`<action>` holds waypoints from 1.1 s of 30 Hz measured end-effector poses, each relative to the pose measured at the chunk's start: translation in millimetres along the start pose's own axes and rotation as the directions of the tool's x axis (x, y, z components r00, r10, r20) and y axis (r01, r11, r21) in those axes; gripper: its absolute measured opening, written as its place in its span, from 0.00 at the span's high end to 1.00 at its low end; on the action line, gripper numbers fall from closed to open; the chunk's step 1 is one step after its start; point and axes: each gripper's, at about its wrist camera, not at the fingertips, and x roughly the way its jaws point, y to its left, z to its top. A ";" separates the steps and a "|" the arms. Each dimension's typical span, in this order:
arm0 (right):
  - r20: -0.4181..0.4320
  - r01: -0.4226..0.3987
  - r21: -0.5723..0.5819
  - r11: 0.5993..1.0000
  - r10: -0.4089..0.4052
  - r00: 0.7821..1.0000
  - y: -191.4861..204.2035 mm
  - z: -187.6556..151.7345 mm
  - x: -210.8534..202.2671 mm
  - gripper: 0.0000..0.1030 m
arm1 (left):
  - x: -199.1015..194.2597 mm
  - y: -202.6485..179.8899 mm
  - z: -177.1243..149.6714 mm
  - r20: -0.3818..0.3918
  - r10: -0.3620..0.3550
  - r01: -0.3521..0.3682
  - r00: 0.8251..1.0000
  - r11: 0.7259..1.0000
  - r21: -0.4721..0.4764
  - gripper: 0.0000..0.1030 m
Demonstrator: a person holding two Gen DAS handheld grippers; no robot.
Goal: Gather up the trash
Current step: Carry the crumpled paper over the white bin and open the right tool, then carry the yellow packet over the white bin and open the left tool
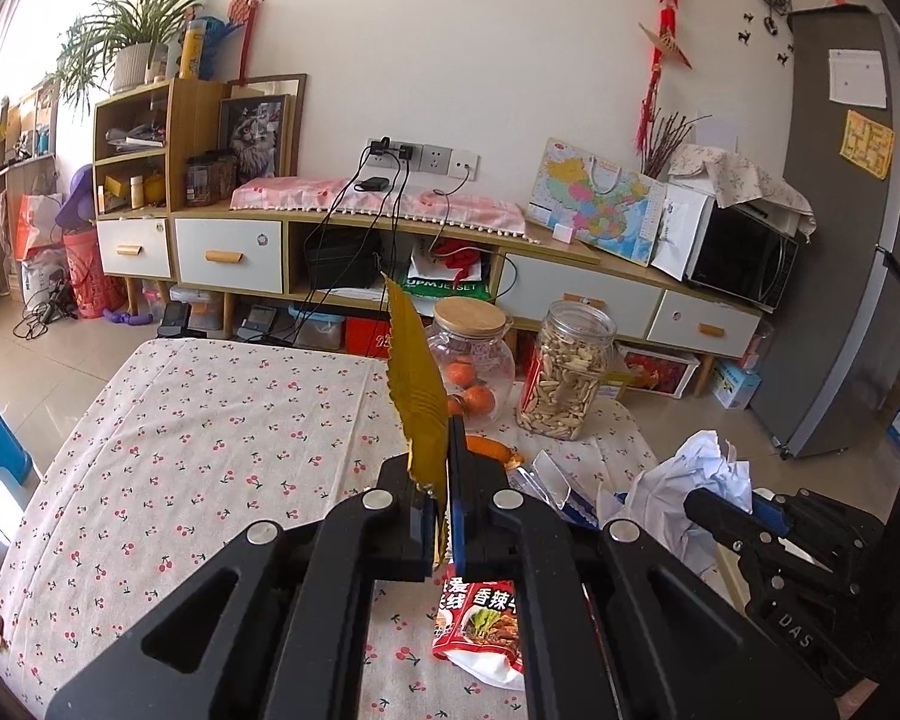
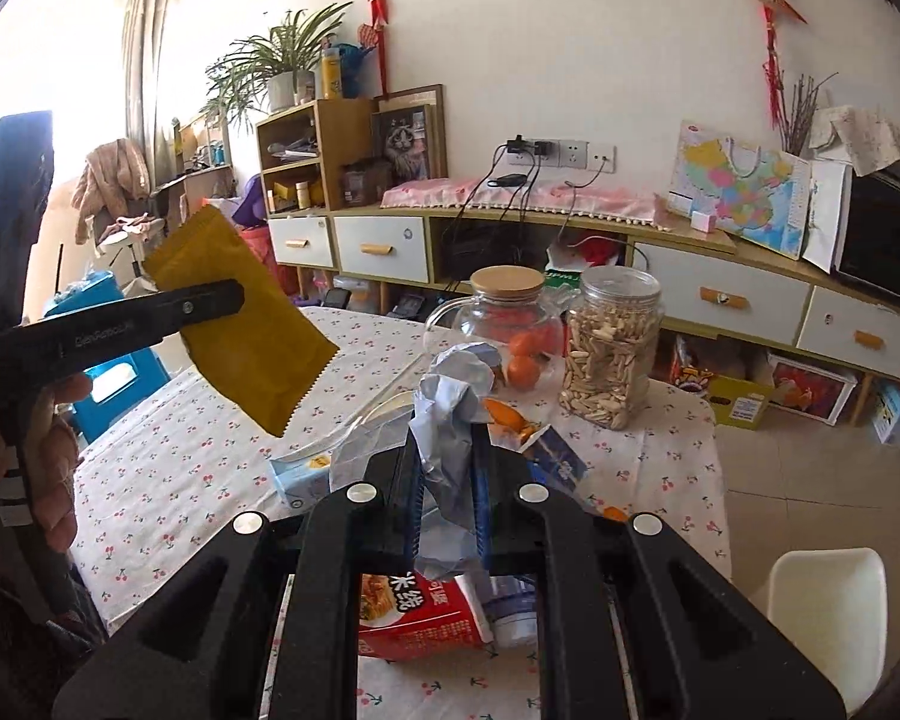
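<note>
The fingers of the left gripper [image 1: 441, 480] pinch a yellow wrapper [image 1: 414, 372] aloft above the bench [image 1: 180, 420]; the right gripper [image 2: 447, 480] is clamped on crumpled paper [image 2: 450, 396]. Both pieces seem picked up, so next comes carrying them to a bin, which I cannot see. A red packet [image 2: 414, 612] and more litter remain below.

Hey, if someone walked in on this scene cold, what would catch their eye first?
Probably the mustard-yellow wrapper, pinched in the left gripper and held up above the cherry-print tablecloth. Next, the crumpled white paper clamped in the right gripper, over a litter of packets including a red snack packet lying below the fingers. Behind them stand a jar of nuts and a glass pot of oranges.
</note>
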 end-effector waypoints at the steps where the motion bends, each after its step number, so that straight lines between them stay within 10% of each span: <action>1: 0.007 0.031 0.020 0.999 -0.031 1.000 -10.8 0.9 -3.7 0.88 | -0.3 -4.5 0.2 0.007 -0.006 0.006 1.000 1.000 0.004 0.97; 11: 0.038 0.357 0.238 0.903 -0.376 0.926 -128.7 -5.0 -50.5 0.88 | 2.9 -55.0 -1.0 0.003 -0.059 0.058 0.998 0.996 0.067 0.97; 20: -0.205 0.585 0.411 0.699 -0.555 0.806 -237.7 -32.4 -61.6 0.86 | 14.1 -126.3 0.4 -0.031 -0.155 0.158 0.987 0.981 0.117 0.97; 24: -0.246 0.618 0.451 0.643 -0.576 0.779 -259.6 -43.3 -78.6 0.43 | 24.6 -168.9 2.0 -0.063 -0.221 0.227 0.973 0.964 0.136 0.97; 33: -0.167 0.577 0.622 0.529 -0.630 0.758 -290.4 -51.8 -144.4 0.10 | 64.9 -268.0 -1.3 -0.167 -0.367 0.385 0.915 0.918 0.096 0.97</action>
